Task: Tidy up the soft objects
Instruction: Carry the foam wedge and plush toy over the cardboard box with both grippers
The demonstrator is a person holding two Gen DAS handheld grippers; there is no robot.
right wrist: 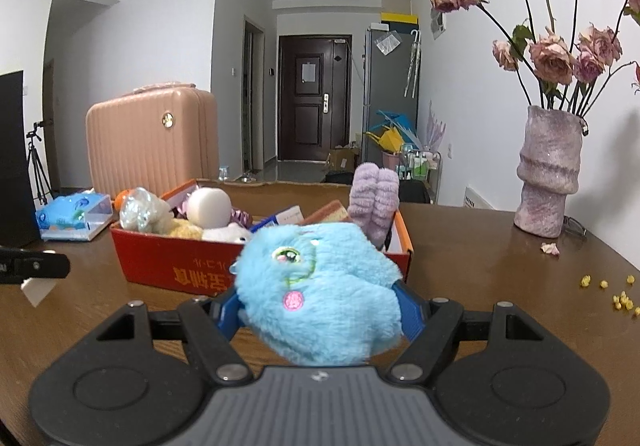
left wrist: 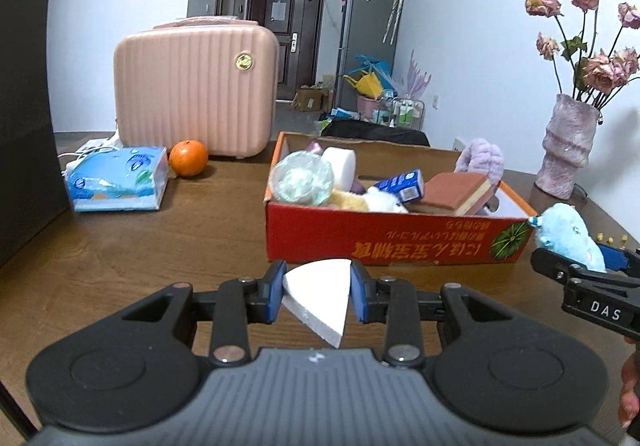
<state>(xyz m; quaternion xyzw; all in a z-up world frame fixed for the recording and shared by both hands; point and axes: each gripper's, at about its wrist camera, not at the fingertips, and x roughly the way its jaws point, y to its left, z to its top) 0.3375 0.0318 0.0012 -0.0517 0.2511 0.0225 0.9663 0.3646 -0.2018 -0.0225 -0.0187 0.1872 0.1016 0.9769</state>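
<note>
Here the left gripper (left wrist: 318, 292) is clamped on a white foam wedge (left wrist: 318, 296), its blue pads pressing the wedge's two sides, and holds it above the wooden table (left wrist: 160, 246) just in front of the red cardboard box (left wrist: 380, 242). The right gripper (right wrist: 320, 310) is closed around a fluffy blue plush toy (right wrist: 320, 286), also in front of the box and toward its right end; from the left wrist view this gripper and the toy show at the right edge, near the box's front corner.

The box is already crowded. A clear crinkled bag (left wrist: 302, 177) and a white round sponge (left wrist: 340, 165) fill its left end, a yellow and white plush (left wrist: 368, 201) lies in the middle with a small blue carton (left wrist: 402, 183) above it, and a brown-topped sponge (left wrist: 456, 191) leans at the right. A purple fuzzy item (left wrist: 482, 157) stands up at the far right wall.

Left of the box, a blue tissue pack (left wrist: 116, 179) and an orange (left wrist: 188, 157) sit in front of a pink suitcase (left wrist: 192, 101). A dark panel (left wrist: 24, 117) borders the table's left edge. To the right stands a pink vase (right wrist: 548, 173) of dried roses (right wrist: 552, 57), with a fallen petal (right wrist: 550, 248) and yellow crumbs (right wrist: 620, 300) scattered on the table nearby.
</note>
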